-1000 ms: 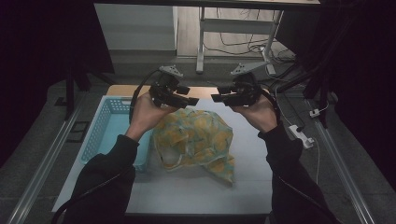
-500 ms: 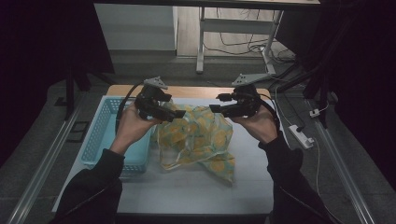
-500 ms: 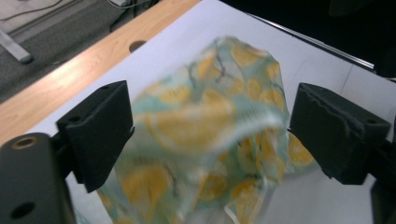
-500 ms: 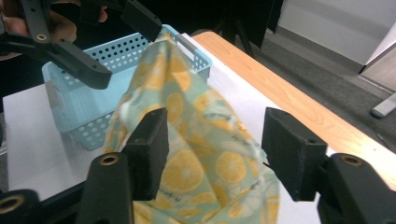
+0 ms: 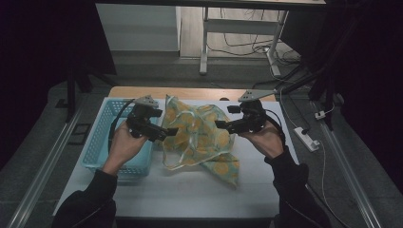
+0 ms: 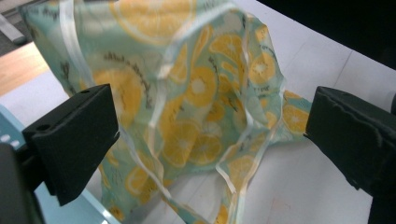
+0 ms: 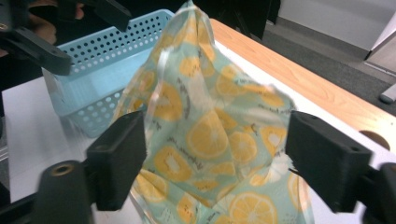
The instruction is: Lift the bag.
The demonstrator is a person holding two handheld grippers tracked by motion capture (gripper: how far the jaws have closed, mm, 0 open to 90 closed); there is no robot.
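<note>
High view first: the left gripper (image 5: 167, 133) and the right gripper (image 5: 222, 124) face each other across a crumpled cloth (image 5: 199, 137) printed with orange slices on pale green, each held in one of the person's hands. Both sets of jaws have just been opening and now stand wide, with no pad pressing on the fabric. From the left gripper view, its two black jaws are spread far apart and the cloth (image 6: 187, 93) stands in a loose peak ahead of and between them, its pale hem looping down toward the white table (image 6: 317, 186); the fabric is near the left-hand jaw, though whether it brushes that pad cannot be told. From the right gripper view, the jaws are likewise wide and the cloth (image 7: 205, 130) rises between and beyond them in a tall fold, free of both pads. Past that fold, on the far side of the cloth from the right gripper, the light blue perforated basket (image 7: 102, 65) sits on the table, and the left gripper (image 7: 46, 42) shows dark above its near wall. In the high view the basket (image 5: 102, 142) lies just under and outside the left hand (image 5: 124, 145), touching or nearly touching the cloth's edge. The right hand (image 5: 263, 140) is over bare table (image 5: 190, 194), and the wooden strip (image 5: 199, 92) runs beyond both grippers.
</note>
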